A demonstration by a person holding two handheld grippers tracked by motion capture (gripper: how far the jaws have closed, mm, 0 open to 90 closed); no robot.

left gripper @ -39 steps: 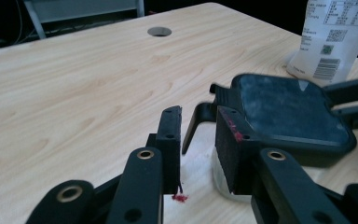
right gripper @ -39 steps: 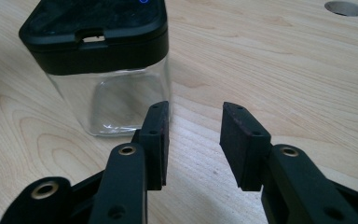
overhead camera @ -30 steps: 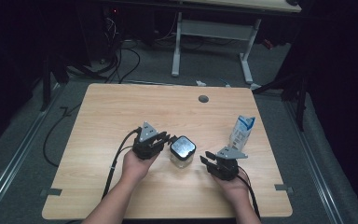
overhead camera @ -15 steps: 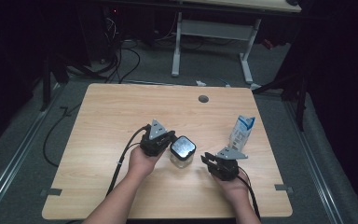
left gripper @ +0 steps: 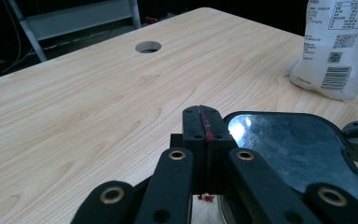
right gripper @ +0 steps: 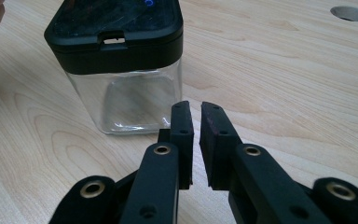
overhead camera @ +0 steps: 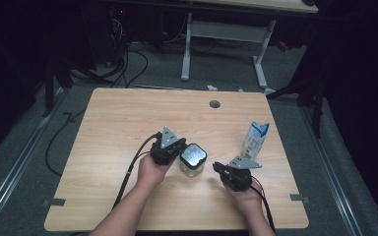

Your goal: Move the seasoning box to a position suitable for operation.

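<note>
High view – milk carton (overhead camera: pixel 255 139) right of lidded glass jar (overhead camera: pixel 192 159) – cable hole (overhead camera: pixel 214 104) beyond.

I see a bright table (overhead camera: pixel 128 123) under top light, dark room around it, shiny glare on the jar lid (left gripper: pixel 289 140), close jaws blurry.

Carton (left gripper: pixel 338 46) top cut off, jar (left gripper: pixel 303 154) body hidden beneath its lid

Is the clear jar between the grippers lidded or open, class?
Lidded. The clear jar carries its black lid seated squarely on the rim, and stands upright on the table; it looks empty.
</note>
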